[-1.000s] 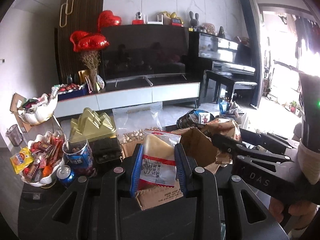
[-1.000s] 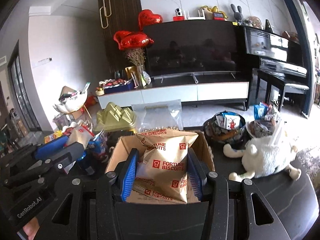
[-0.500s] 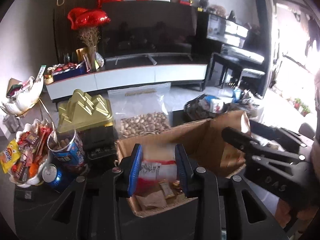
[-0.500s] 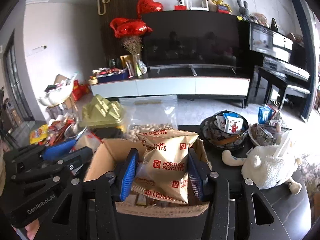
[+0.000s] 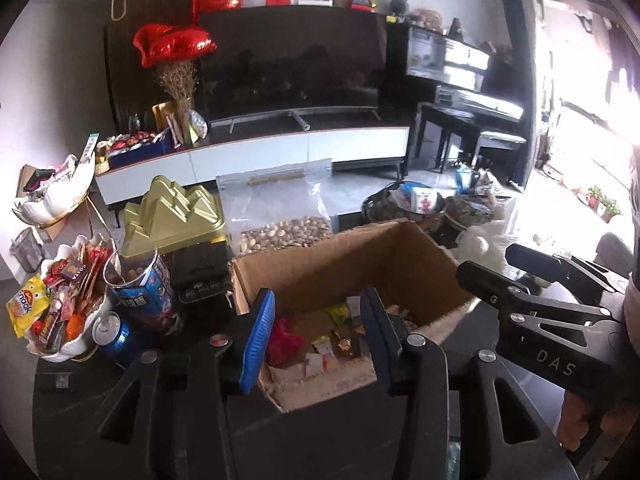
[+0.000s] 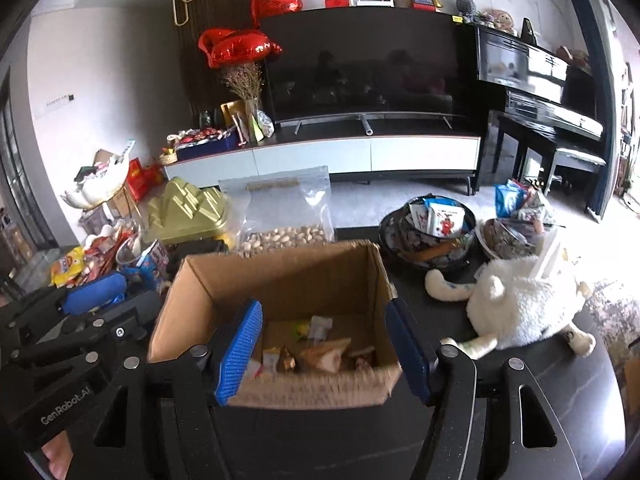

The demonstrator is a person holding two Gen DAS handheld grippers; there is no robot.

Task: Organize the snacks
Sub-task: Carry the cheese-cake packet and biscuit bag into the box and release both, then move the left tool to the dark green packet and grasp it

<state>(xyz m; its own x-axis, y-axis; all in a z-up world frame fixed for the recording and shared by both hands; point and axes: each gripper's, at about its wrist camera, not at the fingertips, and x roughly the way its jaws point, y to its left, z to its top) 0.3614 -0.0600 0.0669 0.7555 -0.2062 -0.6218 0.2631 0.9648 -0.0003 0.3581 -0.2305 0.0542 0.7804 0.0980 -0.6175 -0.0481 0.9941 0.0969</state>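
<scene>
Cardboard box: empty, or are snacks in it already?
Partly filled: small wrapped snacks cover the floor of the cardboard box; its upper part is empty and its flaps stand open.

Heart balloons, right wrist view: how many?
2. A larger red heart balloon sits above the dried flowers, left of the TV. A smaller one is higher, at the TV's top left corner. More could be hidden behind.

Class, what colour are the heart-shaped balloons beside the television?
Shiny red heart-shaped balloons, clearest in the right wrist view.
</scene>
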